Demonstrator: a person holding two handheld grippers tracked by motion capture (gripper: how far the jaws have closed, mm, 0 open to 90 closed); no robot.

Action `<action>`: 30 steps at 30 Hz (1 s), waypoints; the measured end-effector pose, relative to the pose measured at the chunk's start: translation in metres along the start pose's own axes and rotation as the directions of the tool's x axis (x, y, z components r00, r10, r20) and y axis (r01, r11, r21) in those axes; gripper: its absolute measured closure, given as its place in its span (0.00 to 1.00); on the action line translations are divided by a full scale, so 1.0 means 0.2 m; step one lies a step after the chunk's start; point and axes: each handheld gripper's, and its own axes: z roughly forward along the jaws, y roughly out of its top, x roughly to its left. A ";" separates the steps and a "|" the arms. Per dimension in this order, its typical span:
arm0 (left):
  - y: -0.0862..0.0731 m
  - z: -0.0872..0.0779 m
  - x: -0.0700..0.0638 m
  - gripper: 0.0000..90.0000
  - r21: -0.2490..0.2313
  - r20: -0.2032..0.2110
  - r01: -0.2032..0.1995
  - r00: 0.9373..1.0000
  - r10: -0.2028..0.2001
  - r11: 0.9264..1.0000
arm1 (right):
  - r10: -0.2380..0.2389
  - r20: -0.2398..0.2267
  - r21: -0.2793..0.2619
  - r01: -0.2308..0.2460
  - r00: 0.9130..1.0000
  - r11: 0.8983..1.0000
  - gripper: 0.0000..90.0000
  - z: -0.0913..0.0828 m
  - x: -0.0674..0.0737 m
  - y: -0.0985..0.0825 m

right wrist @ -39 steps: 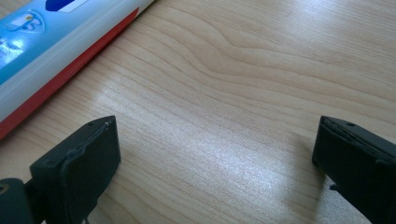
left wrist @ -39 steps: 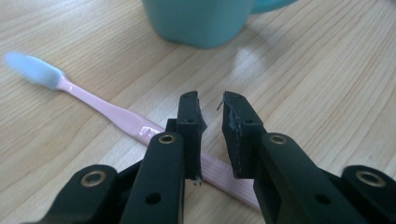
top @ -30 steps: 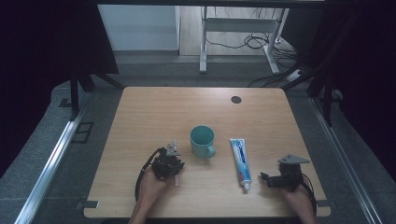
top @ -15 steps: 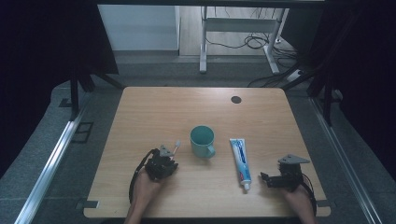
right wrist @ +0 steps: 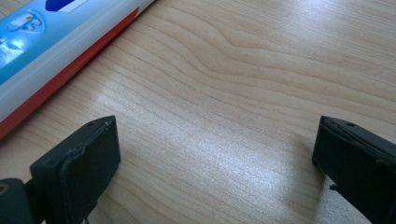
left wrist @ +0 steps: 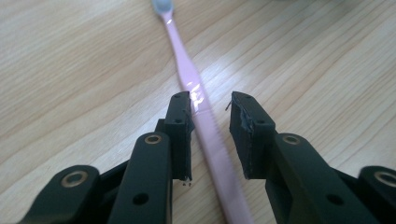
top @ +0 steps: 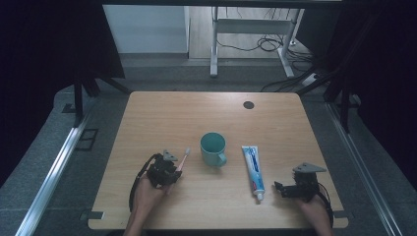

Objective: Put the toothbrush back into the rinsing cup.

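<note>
A pink toothbrush (top: 183, 158) (left wrist: 196, 93) lies flat on the wooden table (top: 196, 113), left of a teal mug (top: 213, 147). My left gripper (top: 172, 173) (left wrist: 210, 105) sits low over its handle. The jaws have just been opening: the handle runs between the pads, which stand slightly apart from it. A blue and white toothpaste tube (top: 253, 167) (right wrist: 46, 28) lies right of the mug. My right gripper (top: 282, 189) (right wrist: 215, 140) rests near the front right corner, open wide over bare wood, with the tube to its left.
A small black round cap (top: 248, 104) is set into the far right of the tabletop. Behind the table stand metal desk legs (top: 214, 49) with cables on the floor. Metal rails run along both sides.
My left hand has drawn slightly left and toward the front edge, and more of the toothbrush shows beyond the gripper. The right gripper, mug and tube have not moved.
</note>
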 end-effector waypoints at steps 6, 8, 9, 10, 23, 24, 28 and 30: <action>0.05 0.00 0.02 0.76 0.073 0.009 0.012 1.000 -0.013 0.997 | 0.000 0.000 0.001 0.000 1.000 1.000 0.00 0.00 0.00 0.00; 0.07 0.00 0.03 0.77 0.099 0.013 0.013 1.000 -0.014 0.995 | -0.001 0.000 0.001 0.001 1.000 1.000 0.00 0.00 0.00 0.00; 0.08 0.01 0.03 0.77 0.110 0.013 0.018 1.000 -0.020 0.994 | -0.001 0.000 0.000 0.001 1.000 1.000 0.00 0.00 0.00 0.00; 0.09 0.01 0.03 0.77 0.121 0.012 0.018 1.000 -0.020 0.992 | -0.001 0.000 0.001 0.001 1.000 1.000 0.00 0.00 0.00 0.00; 0.22 0.07 0.06 0.78 0.301 0.024 0.076 0.996 -0.088 0.951 | -0.001 0.000 0.000 0.001 1.000 1.000 0.00 0.00 0.00 0.00; 0.23 0.07 0.06 0.78 0.318 0.021 0.080 0.996 -0.091 0.945 | 0.001 0.000 0.001 -0.001 1.000 1.000 0.00 0.00 0.00 0.00; 0.27 0.09 0.07 0.79 0.384 0.016 0.083 0.995 -0.097 0.920 | 0.001 0.000 0.001 -0.001 1.000 1.000 0.00 0.00 0.00 0.00; 0.29 0.10 0.07 0.80 0.409 0.014 0.084 0.995 -0.099 0.909 | 0.001 0.000 0.001 -0.001 1.000 1.000 0.00 0.00 0.00 0.00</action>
